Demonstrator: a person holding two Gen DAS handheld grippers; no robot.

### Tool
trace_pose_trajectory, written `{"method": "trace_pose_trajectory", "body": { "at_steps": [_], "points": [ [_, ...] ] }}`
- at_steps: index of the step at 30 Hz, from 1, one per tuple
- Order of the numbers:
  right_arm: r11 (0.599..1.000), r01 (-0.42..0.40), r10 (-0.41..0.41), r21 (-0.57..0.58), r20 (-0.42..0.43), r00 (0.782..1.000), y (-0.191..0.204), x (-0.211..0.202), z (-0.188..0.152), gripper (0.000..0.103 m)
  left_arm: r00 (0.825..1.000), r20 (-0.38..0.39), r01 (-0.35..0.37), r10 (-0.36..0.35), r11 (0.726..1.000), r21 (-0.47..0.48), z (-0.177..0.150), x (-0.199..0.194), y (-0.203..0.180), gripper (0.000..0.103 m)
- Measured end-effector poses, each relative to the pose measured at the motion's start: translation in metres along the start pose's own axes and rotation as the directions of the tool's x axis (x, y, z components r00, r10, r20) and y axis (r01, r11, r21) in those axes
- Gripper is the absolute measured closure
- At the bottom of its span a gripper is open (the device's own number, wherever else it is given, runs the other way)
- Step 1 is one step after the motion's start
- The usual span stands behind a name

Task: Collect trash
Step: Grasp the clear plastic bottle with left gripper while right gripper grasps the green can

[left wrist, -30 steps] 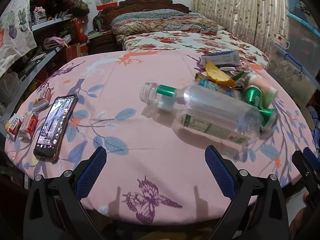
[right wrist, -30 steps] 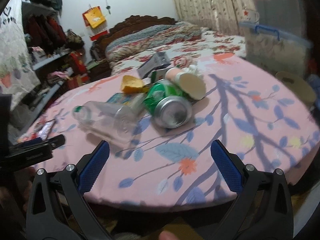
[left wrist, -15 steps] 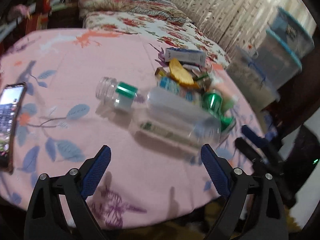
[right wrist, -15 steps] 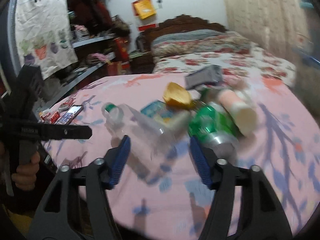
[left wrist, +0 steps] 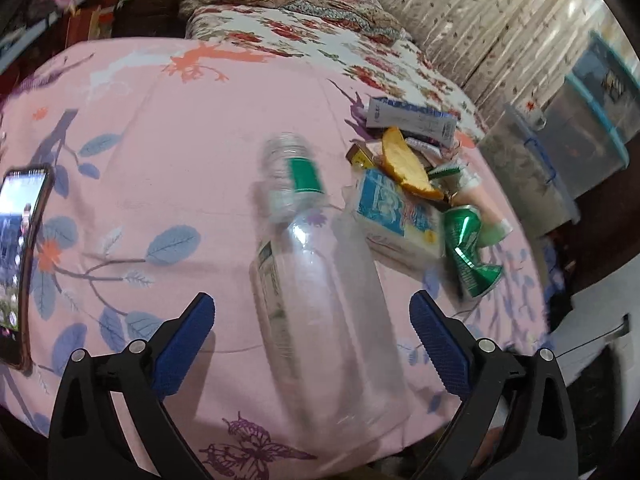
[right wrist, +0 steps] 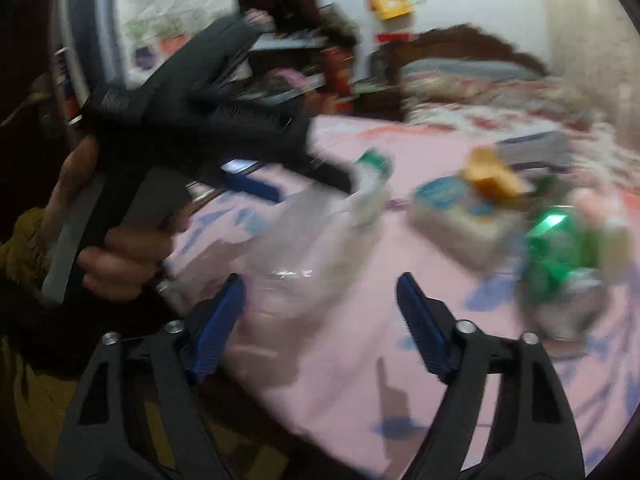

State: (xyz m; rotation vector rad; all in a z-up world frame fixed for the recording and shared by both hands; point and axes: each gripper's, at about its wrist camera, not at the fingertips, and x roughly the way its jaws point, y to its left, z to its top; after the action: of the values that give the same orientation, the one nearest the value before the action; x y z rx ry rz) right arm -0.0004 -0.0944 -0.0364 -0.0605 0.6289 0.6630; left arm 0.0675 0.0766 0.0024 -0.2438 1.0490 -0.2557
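Observation:
A clear plastic bottle [left wrist: 320, 300] with a green neck band lies on the pink tablecloth [left wrist: 180, 128], its base between the open fingers of my left gripper [left wrist: 312, 344]. Right of it lie a blue-and-white carton [left wrist: 390, 216], an orange peel [left wrist: 404, 164], a crushed green can [left wrist: 468, 252] and a white-blue box [left wrist: 412, 120]. In the blurred right wrist view my right gripper [right wrist: 320, 324] is open over the bottle [right wrist: 304, 248], with the left gripper [right wrist: 192, 120] and its hand at the left. The can [right wrist: 560, 244] lies to the right.
A phone [left wrist: 20, 256] lies at the table's left edge. A bed [left wrist: 320, 28] stands behind the table. Clear storage bins [left wrist: 580, 128] stand at the right by curtains. Shelves with clutter are at the far left.
Both grippers moved in toward the bottle. The bottle has swung so its base points at my left gripper. My right gripper swung left and now sees the left gripper close by.

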Motion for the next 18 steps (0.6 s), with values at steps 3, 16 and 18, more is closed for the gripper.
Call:
{"method": "trace_pose_trajectory", "body": {
  "at_steps": [3,16,18],
  "points": [
    [0.982,0.147,-0.155,0.119,0.063,0.986,-0.033,-0.028,-0.001,0.032,0.996,0.013,-0.085,0.085,0.994,0.064,0.0,0.008,-0.013,0.009],
    [0.712,0.048,0.003,0.701,-0.071,0.997,-0.24,-0.027,-0.026,0.063,0.977,0.067,-0.211,0.202,0.955,0.207,-0.014,0.022,-0.025,0.043],
    [0.7,0.035,0.035,0.714,-0.084,0.996,-0.246,-0.012,-0.028,0.063,0.98,0.067,-0.198,0.189,0.961,0.191,-0.016,0.018,-0.02,0.045]
  ]
}}
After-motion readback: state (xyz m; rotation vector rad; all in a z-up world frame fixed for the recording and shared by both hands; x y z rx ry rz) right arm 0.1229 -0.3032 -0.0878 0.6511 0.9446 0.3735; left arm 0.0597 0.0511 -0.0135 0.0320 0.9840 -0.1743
